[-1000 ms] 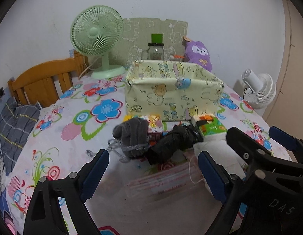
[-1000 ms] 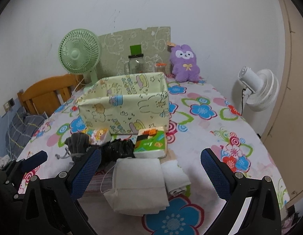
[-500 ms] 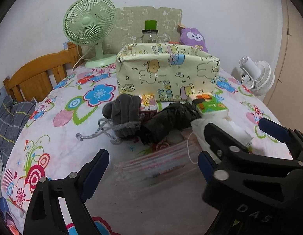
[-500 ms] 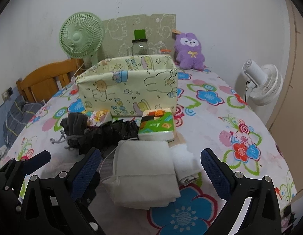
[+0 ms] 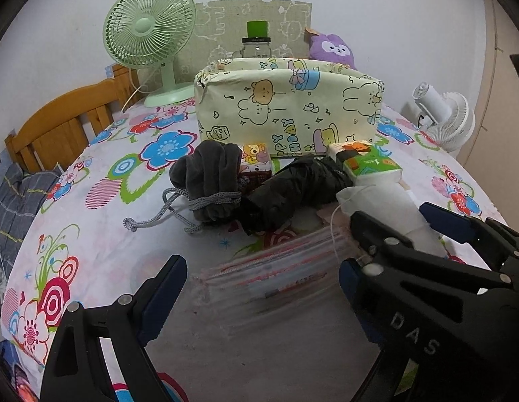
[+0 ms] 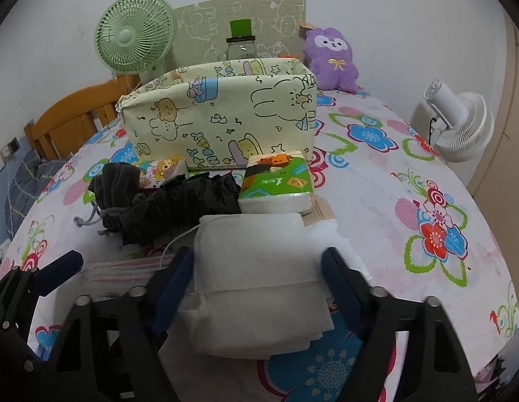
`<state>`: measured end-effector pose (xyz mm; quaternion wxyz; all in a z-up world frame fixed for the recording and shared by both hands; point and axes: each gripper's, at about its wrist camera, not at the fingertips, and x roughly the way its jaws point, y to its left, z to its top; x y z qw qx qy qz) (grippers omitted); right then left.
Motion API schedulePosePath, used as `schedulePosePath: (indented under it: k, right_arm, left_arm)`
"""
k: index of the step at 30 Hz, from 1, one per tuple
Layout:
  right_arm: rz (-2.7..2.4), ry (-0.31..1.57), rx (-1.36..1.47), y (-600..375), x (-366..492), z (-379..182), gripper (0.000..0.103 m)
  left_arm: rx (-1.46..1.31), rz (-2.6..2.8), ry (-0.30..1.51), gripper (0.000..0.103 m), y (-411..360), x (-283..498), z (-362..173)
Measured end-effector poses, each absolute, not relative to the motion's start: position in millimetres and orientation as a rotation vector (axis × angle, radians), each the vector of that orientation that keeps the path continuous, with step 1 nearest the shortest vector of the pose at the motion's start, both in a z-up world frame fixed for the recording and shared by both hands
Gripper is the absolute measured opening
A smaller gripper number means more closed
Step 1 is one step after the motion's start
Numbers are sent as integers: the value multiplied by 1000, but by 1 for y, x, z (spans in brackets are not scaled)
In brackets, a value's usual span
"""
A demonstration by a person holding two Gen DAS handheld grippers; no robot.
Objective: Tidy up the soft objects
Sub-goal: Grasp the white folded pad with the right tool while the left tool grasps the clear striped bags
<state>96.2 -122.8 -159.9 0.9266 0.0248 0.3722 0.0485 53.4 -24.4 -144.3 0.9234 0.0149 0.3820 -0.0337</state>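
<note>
A yellow cartoon-print fabric box (image 5: pixel 289 110) (image 6: pixel 222 124) stands mid-table. In front lie a grey drawstring pouch (image 5: pixel 209 181) (image 6: pixel 115 187), a black crumpled bag (image 5: pixel 293 191) (image 6: pixel 185 204), a small bear-print tissue pack (image 5: pixel 256 160), a green tissue pack (image 5: pixel 370 167) (image 6: pixel 276 184), a white folded cloth bag (image 6: pixel 256 281) (image 5: pixel 387 207) and a clear zip bag pack (image 5: pixel 276 274). My left gripper (image 5: pixel 263 284) is open around the zip bag pack. My right gripper (image 6: pixel 256 281) has its jaws closing on the white cloth bag's sides.
A green fan (image 5: pixel 149 33), a glass jar (image 5: pixel 256 43) and a purple plush (image 6: pixel 333 57) stand at the back. A white fan (image 6: pixel 460 124) is beyond the right edge. A wooden chair (image 5: pixel 65 124) is at left. The flowered tablecloth (image 6: pixel 410 201) shows at right.
Both grippers have moved down and forward toward the pile. The right jaws have narrowed from wide open to the sides of the white cloth bag.
</note>
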Motion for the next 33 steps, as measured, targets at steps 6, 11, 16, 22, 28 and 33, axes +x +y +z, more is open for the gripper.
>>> schedulePosePath:
  k: [6,11,16,22,28,33]
  right_arm:
    - [112,769,66,-124,96,-159,59]
    - [106,751,50,-121,92,-153,56]
    - [101,754,46,-121,90,-151,56]
    - [98,753,51,-121,89,-149,56]
    - [96,760,59,-122,88,-149,56]
    - [93,773,63,-122,89,-152,56]
  left_arm:
    - [54,-47,774,93,-24,57,-143]
    - [66,-62,764,93,-26,58,-140]
    - [93,-93,761,93,-30,57,-140]
    - [127,-127,776,93,-28,64,-138]
    - [143,-165,798,80,-29,69,-141]
    - [140,-210,817,70,-34,72,-146]
